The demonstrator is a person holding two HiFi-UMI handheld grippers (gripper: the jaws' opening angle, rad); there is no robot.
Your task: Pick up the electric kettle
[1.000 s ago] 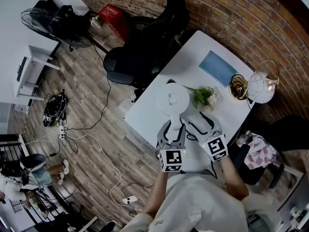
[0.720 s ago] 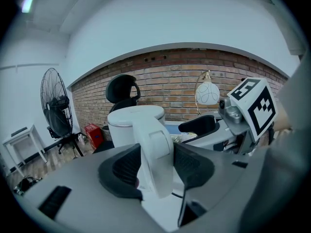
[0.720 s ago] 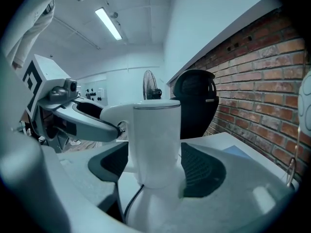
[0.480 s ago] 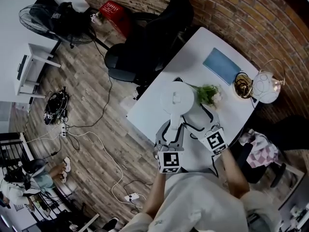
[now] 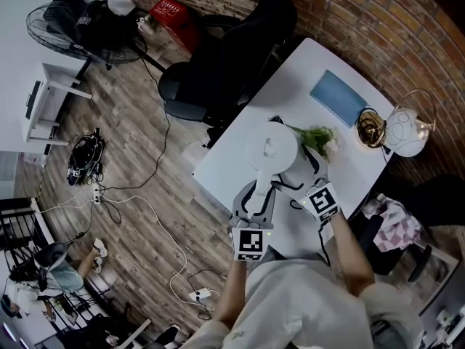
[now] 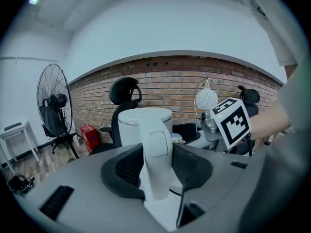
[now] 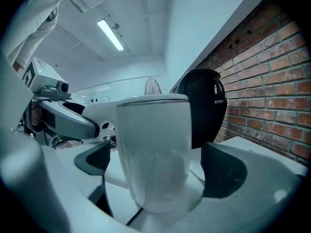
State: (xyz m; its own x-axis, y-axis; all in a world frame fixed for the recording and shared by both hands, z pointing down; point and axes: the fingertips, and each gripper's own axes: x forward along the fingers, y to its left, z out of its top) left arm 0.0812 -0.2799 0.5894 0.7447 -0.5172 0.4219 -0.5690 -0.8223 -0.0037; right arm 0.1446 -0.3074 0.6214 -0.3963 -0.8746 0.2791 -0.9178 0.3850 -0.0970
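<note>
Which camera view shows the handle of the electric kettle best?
The left gripper view: the kettle handle stands central, clamped between fingers of the left gripper. The head view shows mainly the lid; the right gripper view only the body.

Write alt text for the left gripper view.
The left gripper, its jaws having just been closing, clamps the handle of a white electric kettle. Behind it stand a black office chair, a floor fan and a brick wall.

Left gripper [image 6: 158, 168] jaws just closed, seemingly gripping the kettle handle [image 6: 156, 152].
</note>
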